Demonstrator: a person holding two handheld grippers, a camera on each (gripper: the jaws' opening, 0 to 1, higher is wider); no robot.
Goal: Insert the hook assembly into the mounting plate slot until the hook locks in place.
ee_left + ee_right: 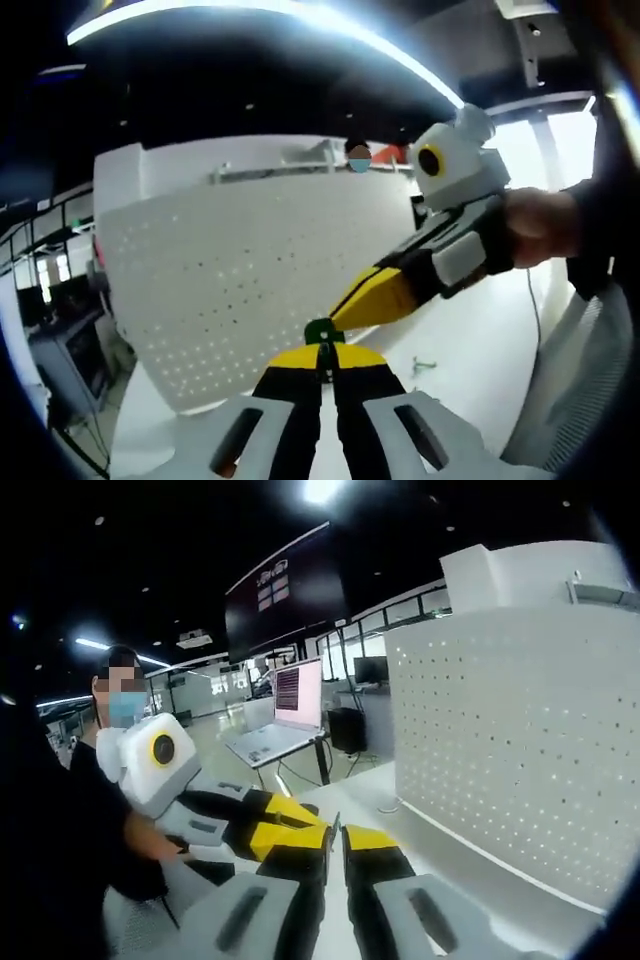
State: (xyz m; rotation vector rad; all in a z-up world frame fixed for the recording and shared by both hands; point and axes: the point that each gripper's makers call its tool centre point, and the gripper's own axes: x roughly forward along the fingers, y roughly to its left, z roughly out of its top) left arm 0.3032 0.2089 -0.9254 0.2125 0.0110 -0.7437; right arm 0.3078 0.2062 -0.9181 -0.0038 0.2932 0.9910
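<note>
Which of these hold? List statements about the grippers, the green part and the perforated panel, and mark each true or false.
1. The left gripper is closed on a small green part. True.
2. The right gripper is held far away from the left gripper. False: its yellow tips come in right beside the green part at the left gripper's tips.
3. The white perforated panel stands upright on the white table. True.
4. The green part is already seated in the perforated panel. False: it is held in the air in front of the panel, apart from it.
</note>
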